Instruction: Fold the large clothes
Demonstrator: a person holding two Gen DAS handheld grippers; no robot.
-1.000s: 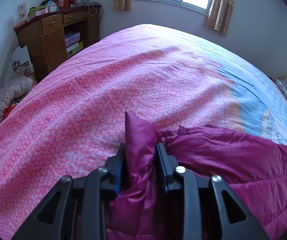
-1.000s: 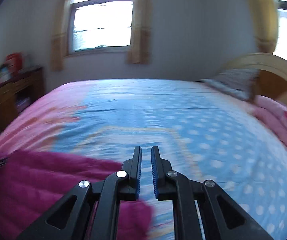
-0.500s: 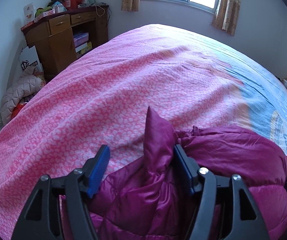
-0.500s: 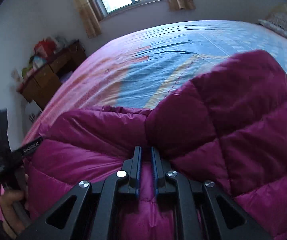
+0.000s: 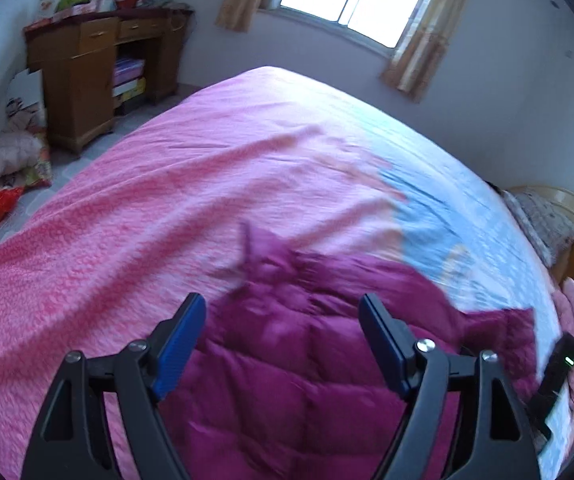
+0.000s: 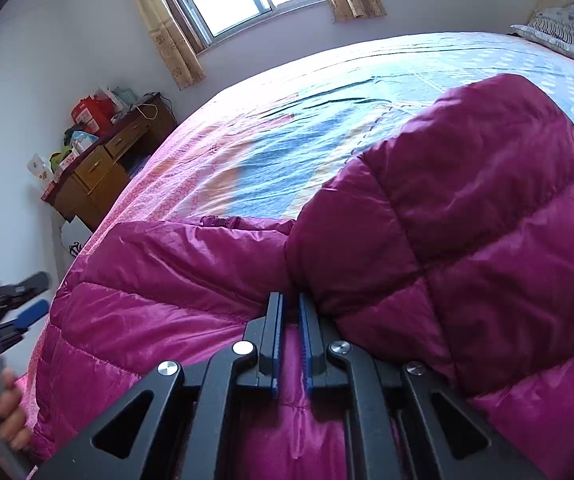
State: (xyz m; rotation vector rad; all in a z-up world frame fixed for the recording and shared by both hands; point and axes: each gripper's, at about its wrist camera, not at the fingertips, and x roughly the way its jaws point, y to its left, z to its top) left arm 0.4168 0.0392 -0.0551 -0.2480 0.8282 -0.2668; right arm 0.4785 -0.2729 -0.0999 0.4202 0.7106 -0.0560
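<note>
Release is what the left wrist view shows: the left gripper (image 5: 283, 344), black with blue pads, has just been opening its jaws, and they now stand wide apart above the quilted magenta down jacket (image 5: 307, 380). Nothing is pinched between them. The jacket lies on the near part of the bed with the pink-and-blue patterned cover (image 5: 207, 184), a small peak of fabric (image 5: 247, 248) standing up where the cloth bunches at its far edge. To finish this step well, I judge the left hand should lift clear straight up, so the pads do not drag the slippery shell and undo the fold, then seek the next edge or sleeve. A brown wooden desk (image 5: 87, 72) stands by the far wall, well away from the work.

From the right wrist view, the right gripper (image 6: 289, 308) has its jaws drawn close together, with only a narrow slit between the pads. It sits low on the jacket (image 6: 427, 248), its tips in the crease where a puffy folded-over part meets the flatter panel. Whether a thin layer of fabric is caught in that slit I cannot tell. Pressing here looks useful: down filling springs back, so holding the crease flat while the other hand regrips should keep the fold. The left gripper (image 6: 19, 300) shows at the left edge, gripped by the person's hand (image 6: 3, 408).
</note>
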